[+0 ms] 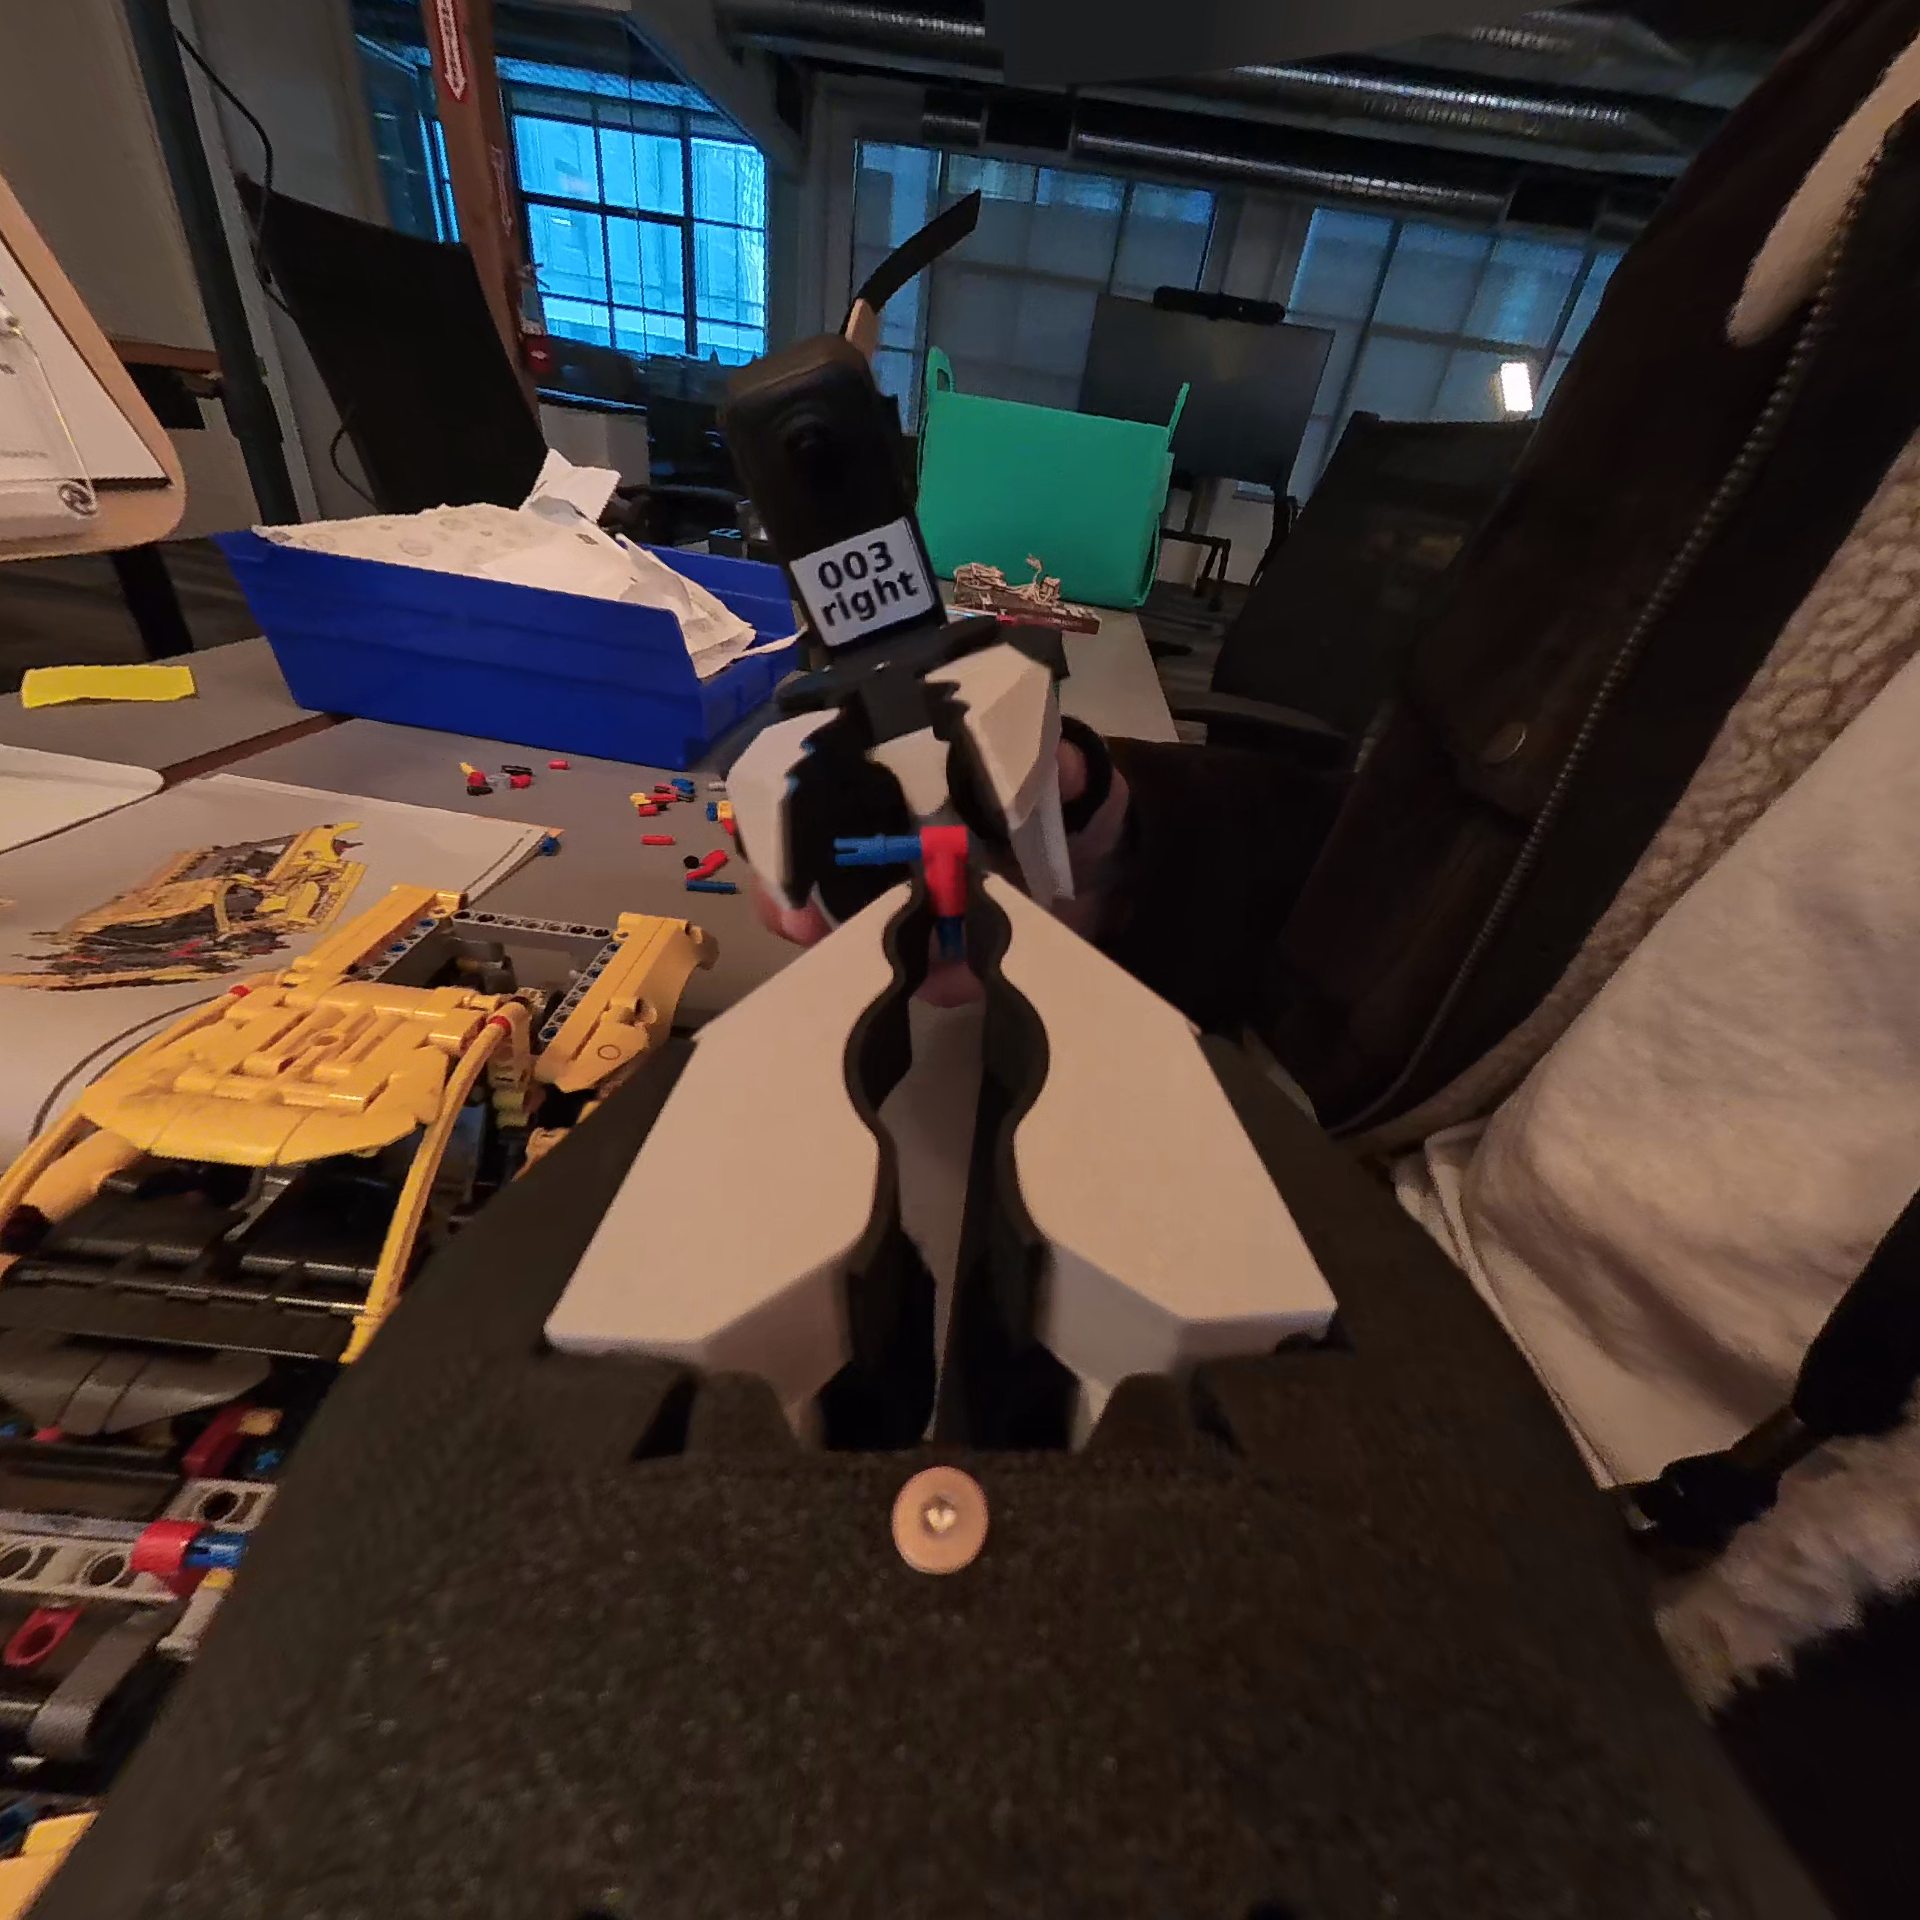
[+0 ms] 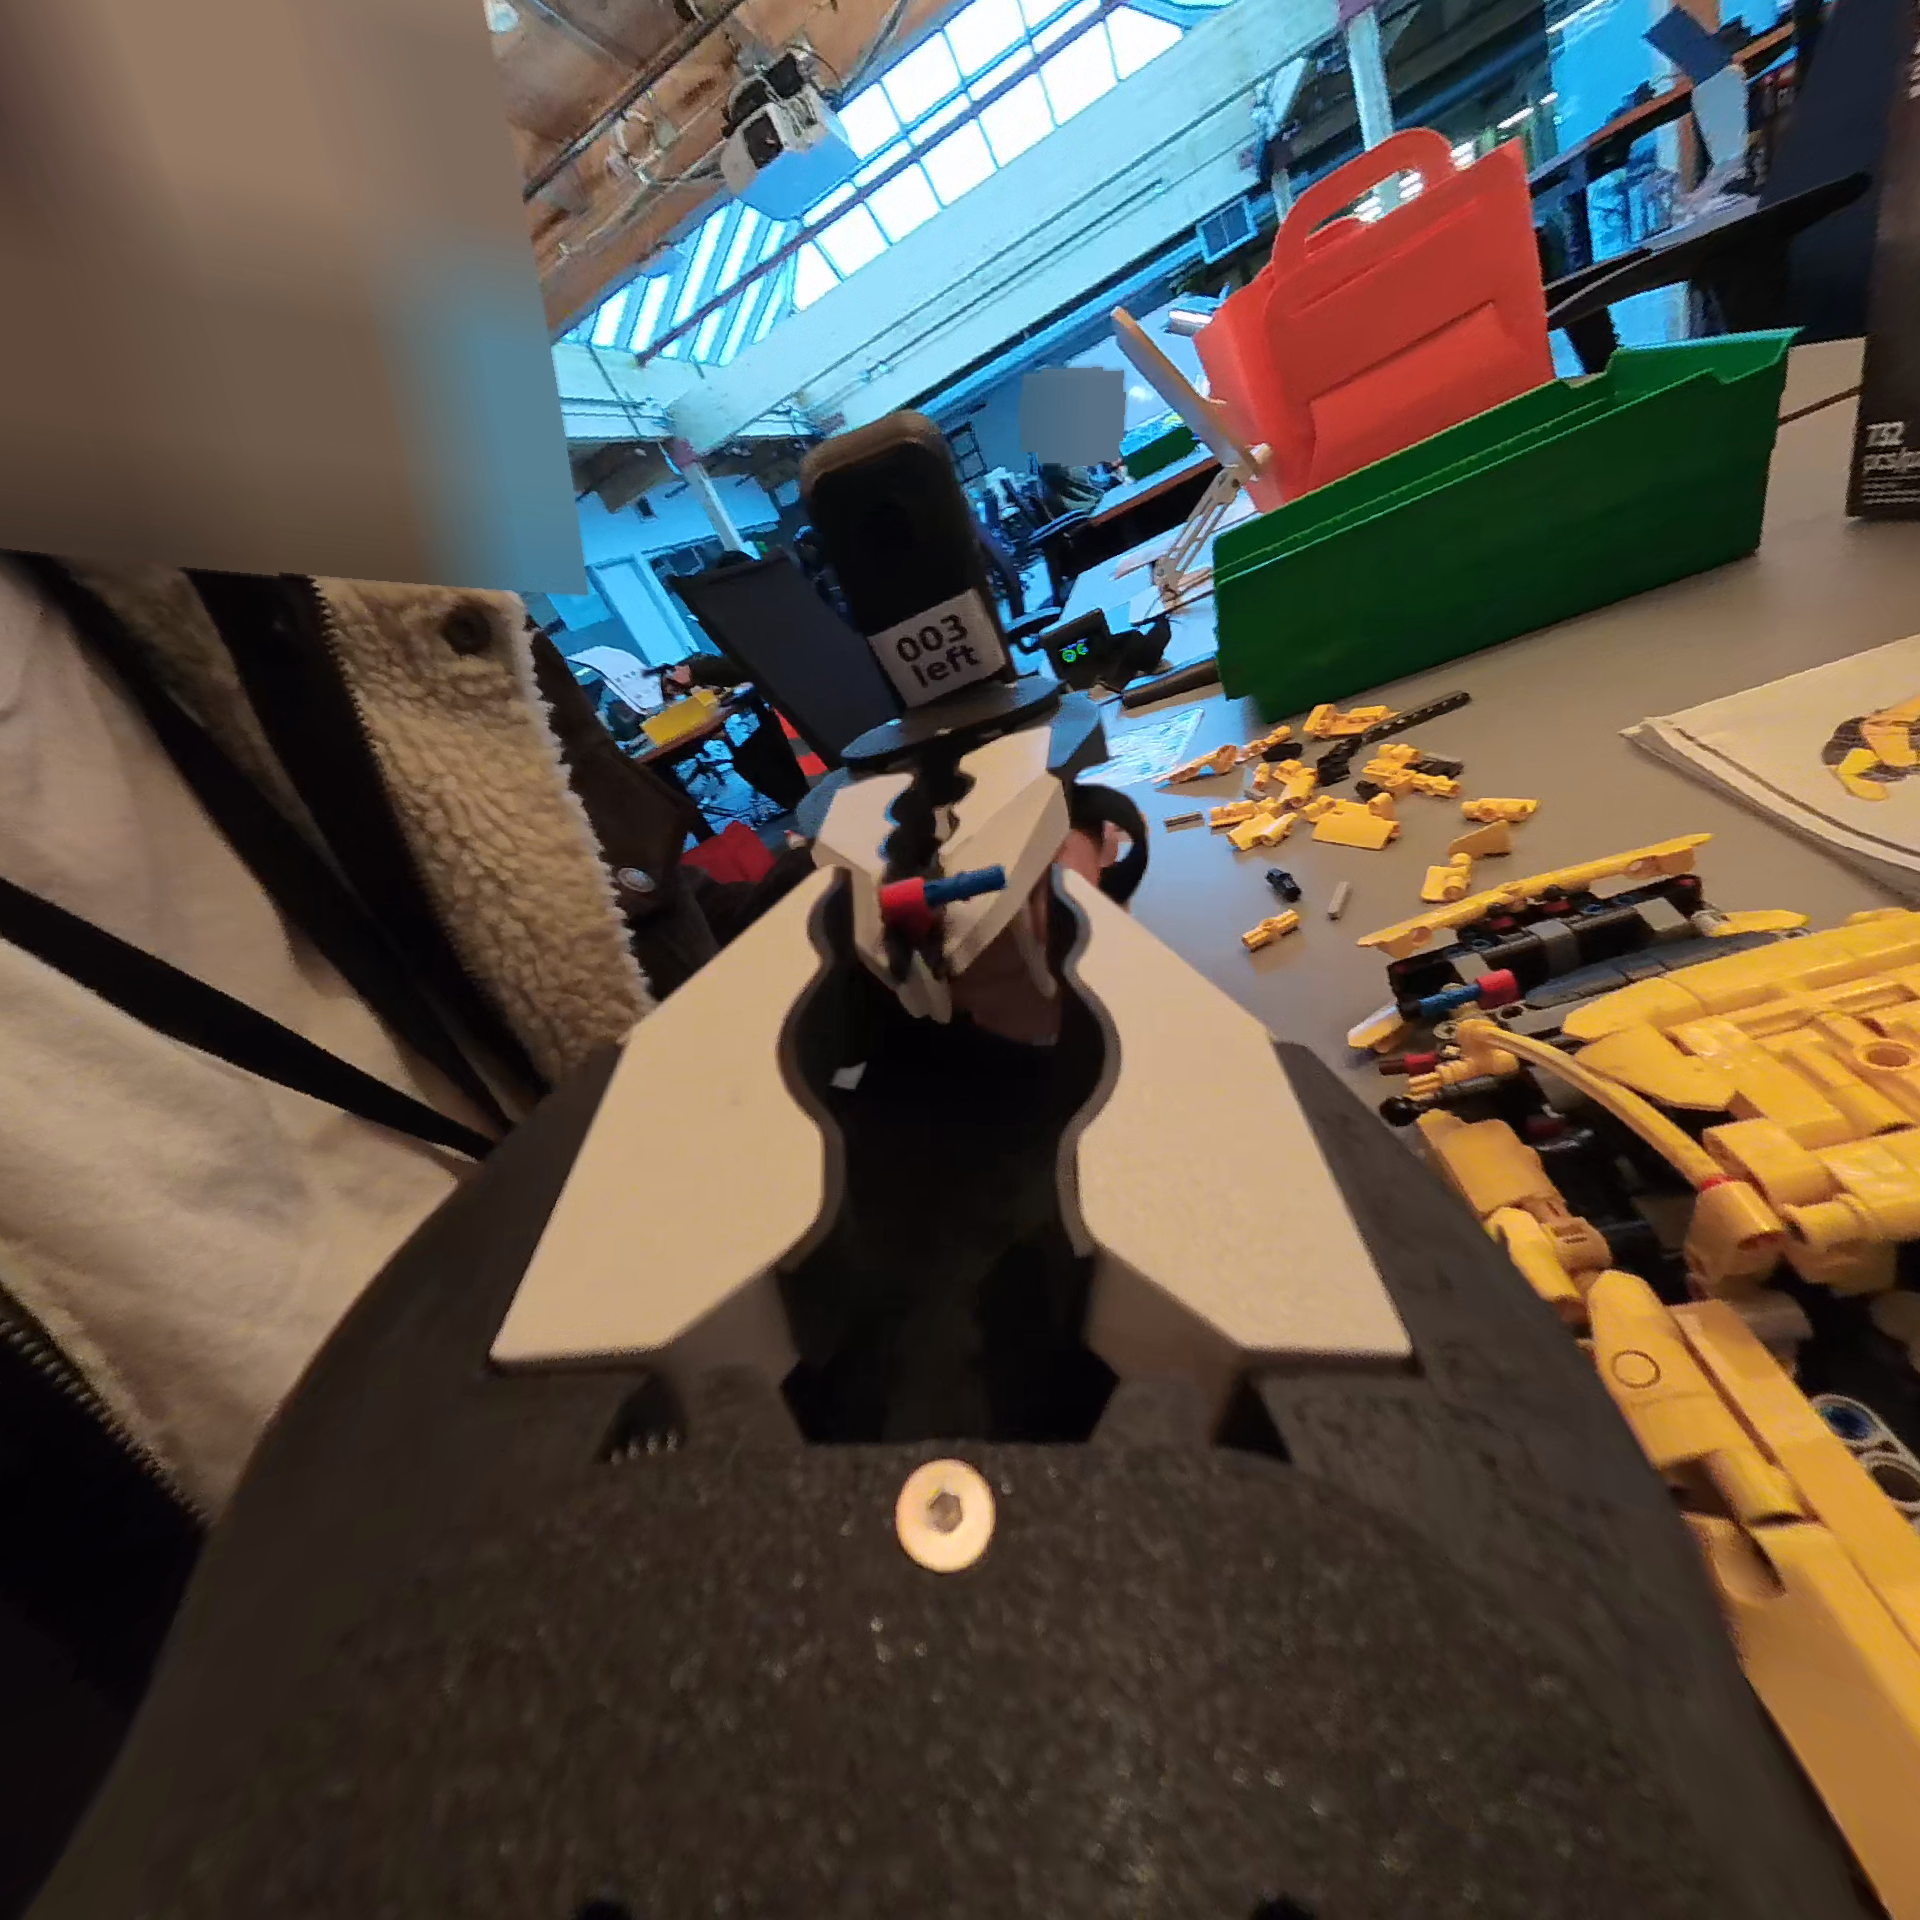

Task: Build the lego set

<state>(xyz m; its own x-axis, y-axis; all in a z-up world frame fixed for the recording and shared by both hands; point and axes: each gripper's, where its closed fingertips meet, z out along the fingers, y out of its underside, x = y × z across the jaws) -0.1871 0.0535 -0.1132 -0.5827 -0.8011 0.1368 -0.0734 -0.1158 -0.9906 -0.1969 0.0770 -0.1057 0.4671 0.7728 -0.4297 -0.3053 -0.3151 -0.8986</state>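
My left gripper [image 1: 948, 896] is shut on a small red connector [image 1: 943, 852]. One blue pin [image 1: 878, 850] sticks out of it sideways and another runs down between the fingers. My right gripper [image 2: 948, 888] is open and empty, and faces the left one tip to tip, just short of the connector [image 2: 902, 902] and its blue pin [image 2: 966, 885]. The right gripper also shows in the left wrist view [image 1: 883, 800], and the left gripper in the right wrist view [image 2: 925, 935]. Both are held in the air off the table's near edge. The part-built yellow Lego vehicle [image 1: 312, 1060] [image 2: 1714, 1091] lies on the table.
Loose small pieces [image 1: 665, 800] and yellow pieces [image 2: 1330, 790] are scattered on the grey table. There is an instruction booklet [image 1: 208, 894] [image 2: 1818, 748], a blue bin [image 1: 499, 665] holding paper bags, and a green bin [image 2: 1486, 551] with an orange bag [image 2: 1392, 343]. A person's fleece-lined jacket [image 1: 1662, 831] [image 2: 312, 831] is close by. Left and right tips are no more than a few centimetres apart.
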